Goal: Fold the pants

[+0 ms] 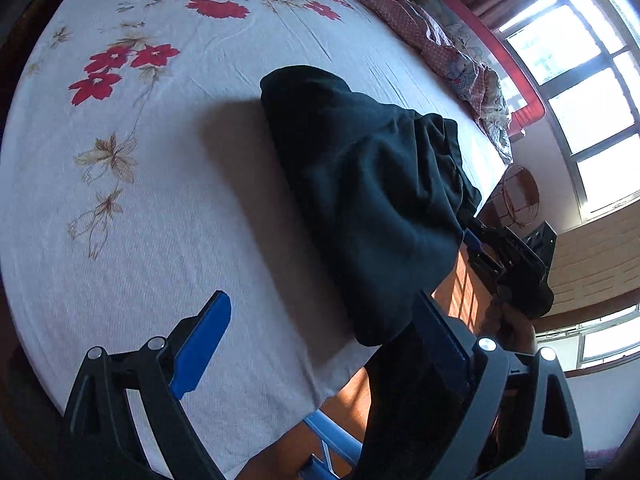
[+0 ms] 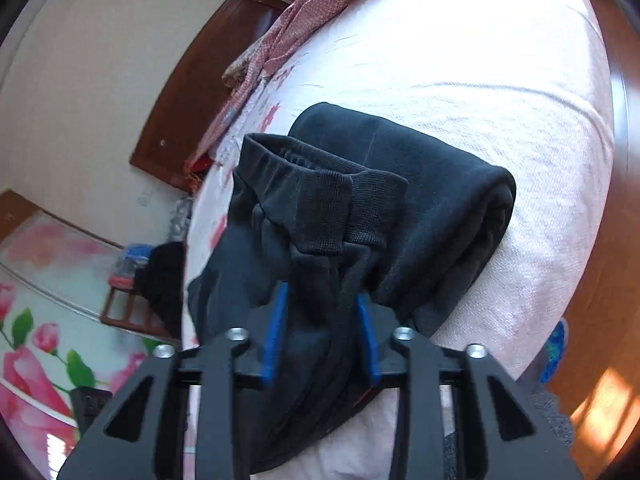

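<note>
While the right gripper (image 2: 323, 334) clenches a bunched fold of the black pants (image 2: 400, 208) between its blue pads (image 2: 276, 332), the cloth fills the gap between them and spills out below toward 6 o'clock. Just beyond the pads, toward 12 o'clock, the ribbed cuffs (image 2: 352, 208) stand up, and behind them the rest of the garment lies rolled on the white bedsheet (image 2: 500, 80). In the left wrist view the left gripper (image 1: 320, 344) is spread wide, released: one blue pad (image 1: 200, 344) sits at 7 o'clock over bare sheet, while dark cloth covers much of the other at 5 o'clock. The pants (image 1: 360, 200) rise from there toward 12 o'clock, near the bed's edge. Farther off, a red patterned quilt (image 1: 400, 20) lies at 1 o'clock, with a window (image 1: 580, 80) at 2 o'clock.
</note>
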Demonstrator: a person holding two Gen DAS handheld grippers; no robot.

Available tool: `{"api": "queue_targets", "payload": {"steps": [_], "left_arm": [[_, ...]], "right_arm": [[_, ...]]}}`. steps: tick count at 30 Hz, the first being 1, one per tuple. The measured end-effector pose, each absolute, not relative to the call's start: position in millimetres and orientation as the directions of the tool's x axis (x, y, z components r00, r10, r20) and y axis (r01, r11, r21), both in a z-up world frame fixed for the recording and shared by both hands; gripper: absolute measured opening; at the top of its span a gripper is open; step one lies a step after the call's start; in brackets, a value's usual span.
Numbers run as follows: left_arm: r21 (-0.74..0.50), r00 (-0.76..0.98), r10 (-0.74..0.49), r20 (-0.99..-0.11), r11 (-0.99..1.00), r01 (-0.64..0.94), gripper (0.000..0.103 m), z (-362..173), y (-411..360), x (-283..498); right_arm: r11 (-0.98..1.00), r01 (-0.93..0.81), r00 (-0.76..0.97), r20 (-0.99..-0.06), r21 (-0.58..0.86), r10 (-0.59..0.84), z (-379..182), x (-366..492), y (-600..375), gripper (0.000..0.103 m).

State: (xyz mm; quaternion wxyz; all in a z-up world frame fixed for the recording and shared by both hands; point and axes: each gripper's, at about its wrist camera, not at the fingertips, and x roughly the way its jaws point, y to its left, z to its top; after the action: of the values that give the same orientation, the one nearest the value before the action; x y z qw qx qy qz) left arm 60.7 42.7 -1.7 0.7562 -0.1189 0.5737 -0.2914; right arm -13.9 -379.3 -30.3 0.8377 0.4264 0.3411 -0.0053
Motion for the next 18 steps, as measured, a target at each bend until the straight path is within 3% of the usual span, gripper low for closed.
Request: {"api": "queue_targets", "payload": {"steps": [8,11,13,14,15,17,18], "left_arm": [[-0.536,0.189,-0.615,-0.765,0.771,0.344,0.093,3,42,51],[-0.543,0.209,-0.645,-0.735,0.745,0.388,0.097,11,29,50],[-0.546,0.197,-0.661,-0.724,0.725,0.420,0.098,11,19,49],[-0.543,0.185,-0.658,-0.730,0.722,0.429,0.098,7,11,49],[-0.531,0.172,-0.646,-0.744,0.728,0.434,0.098,1,4,49],[-0.481,0.161,-0.601,-0.783,0.749,0.456,0.098,-8,-8,50],[-0.447,0.184,-0.579,-0.794,0.762,0.468,0.098,-8,-10,49]], "right_arm": [[0.724,0.225,0.860,-0.483,0.652,0.167,43,-25,-385,0.011],[0.685,0.313,0.847,-0.520,0.658,0.112,9,-39,-407,0.011],[0.614,0.383,0.794,-0.586,0.690,0.163,-42,-48,-424,0.013],[0.586,0.402,0.783,-0.596,0.703,0.178,-63,-51,-428,0.024],[0.533,0.375,0.815,-0.544,0.758,0.200,-71,-60,-433,0.027],[0.486,0.470,0.795,-0.593,0.737,0.130,-65,-77,-436,0.068],[0.460,0.471,0.807,-0.578,0.753,0.120,-59,-87,-436,0.068]]}}
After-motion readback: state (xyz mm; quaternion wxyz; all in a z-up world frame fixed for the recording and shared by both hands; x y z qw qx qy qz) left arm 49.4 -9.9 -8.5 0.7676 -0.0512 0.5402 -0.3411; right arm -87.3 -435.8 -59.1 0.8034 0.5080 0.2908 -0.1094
